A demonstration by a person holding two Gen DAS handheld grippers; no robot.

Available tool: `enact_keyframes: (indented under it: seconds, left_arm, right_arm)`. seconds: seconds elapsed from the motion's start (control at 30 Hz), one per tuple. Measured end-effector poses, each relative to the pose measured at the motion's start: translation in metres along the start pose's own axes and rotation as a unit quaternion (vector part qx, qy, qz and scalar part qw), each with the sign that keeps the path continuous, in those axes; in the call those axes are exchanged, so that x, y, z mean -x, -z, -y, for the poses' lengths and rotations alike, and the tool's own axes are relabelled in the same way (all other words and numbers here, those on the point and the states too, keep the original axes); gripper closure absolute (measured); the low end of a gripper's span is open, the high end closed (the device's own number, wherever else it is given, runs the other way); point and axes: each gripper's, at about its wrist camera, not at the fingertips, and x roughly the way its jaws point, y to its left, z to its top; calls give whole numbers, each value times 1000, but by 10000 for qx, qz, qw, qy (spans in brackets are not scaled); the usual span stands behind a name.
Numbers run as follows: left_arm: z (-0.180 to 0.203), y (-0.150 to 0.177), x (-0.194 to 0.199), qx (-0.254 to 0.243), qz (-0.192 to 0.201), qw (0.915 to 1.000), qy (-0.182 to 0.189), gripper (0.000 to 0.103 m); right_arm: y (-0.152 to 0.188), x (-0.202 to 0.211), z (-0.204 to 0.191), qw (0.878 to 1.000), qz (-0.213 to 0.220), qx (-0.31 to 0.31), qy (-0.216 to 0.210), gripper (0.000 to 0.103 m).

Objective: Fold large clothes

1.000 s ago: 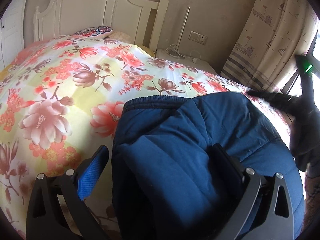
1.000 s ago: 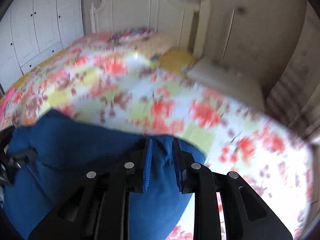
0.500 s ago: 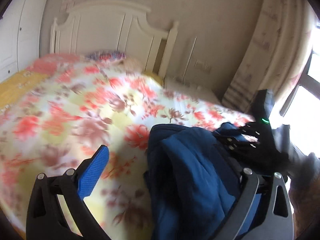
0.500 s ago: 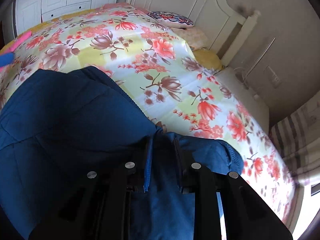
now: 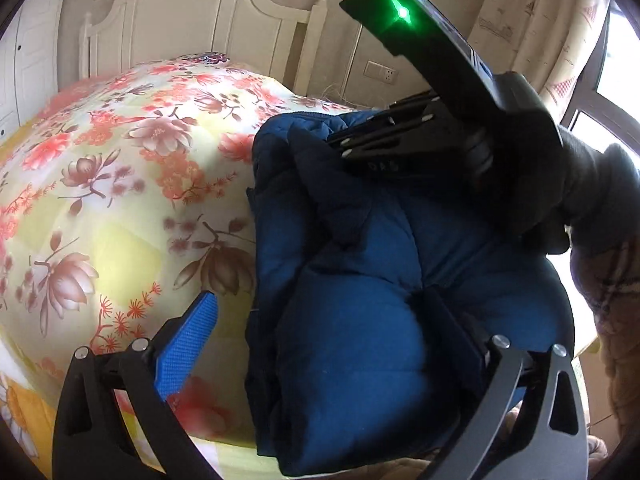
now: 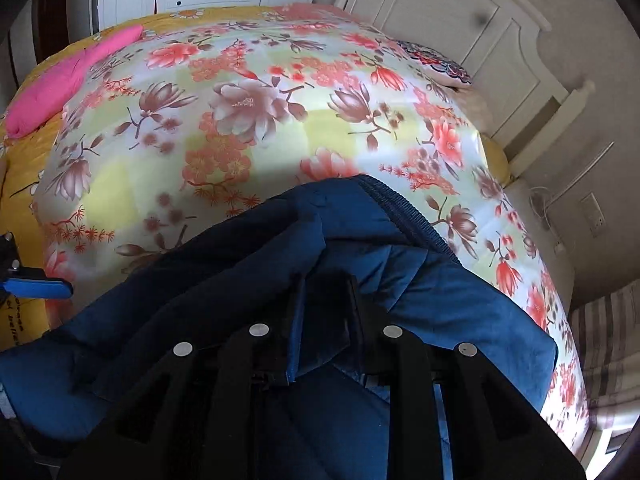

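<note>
A padded, quilted blue jacket (image 5: pixel 360 272) with a soft matte shell lies bunched in thick folds on the near edge of the bed (image 6: pixel 248 128), its ribbed, darker hem (image 6: pixel 404 216) arching toward the middle of the bed. The bed carries a smooth, slightly glossy quilt (image 5: pixel 120 208) printed with pink and brown flowers on pale yellow and white squares; a yellow sheet (image 6: pixel 24 184) shows at its left edge, where a pink cloth (image 6: pixel 72 80) lies near the far corner. A patterned pillow (image 6: pixel 440 64) sits at the head, against a white panelled headboard (image 5: pixel 192 20). The left gripper (image 5: pixel 332 340) stands wide open: its left finger, faced with a dimpled blue pad (image 5: pixel 188 352), hangs free over the quilt, while the right finger is sunk into the jacket's folds, so the fabric bulges between the two without being pinched. The right gripper (image 6: pixel 326 312) is nearly closed, its black fingers (image 6: pixel 356 304) pinching a fold of the jacket. In the left view it reaches in from the right, held by a dark-gloved hand (image 5: pixel 532 176), a green light (image 5: pixel 402 12) glowing on its body.
</note>
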Motion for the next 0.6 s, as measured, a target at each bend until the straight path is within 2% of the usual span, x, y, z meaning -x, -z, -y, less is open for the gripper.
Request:
enact_keyframes:
  seconds: [0.1, 0.27, 0.4, 0.47, 0.53, 0.6]
  left_arm:
    - [3, 2, 0, -78, -29, 9999, -119, 2]
    - [2, 8, 3, -59, -5, 9999, -148, 2]
    - [3, 8, 4, -48, 8, 9999, -160, 2]
    - [3, 8, 3, -29, 13, 9999, -156, 2]
    - [2, 7, 2, -13, 6, 9999, -161, 2]
    - [3, 7, 0, -42, -25, 9997, -248, 2]
  right_arm:
    - [2, 10, 2, 9999, 148, -72, -12, 80]
    - [15, 73, 2, 9962, 796, -291, -180, 80]
    - [36, 103, -10, 9946, 995, -235, -163, 76]
    - [47, 94, -17, 9965, 827, -143, -36, 75]
    - [59, 65, -22, 9984, 548, -108, 67, 74]
    - [64, 58, -14, 9961, 739, -439, -213, 74]
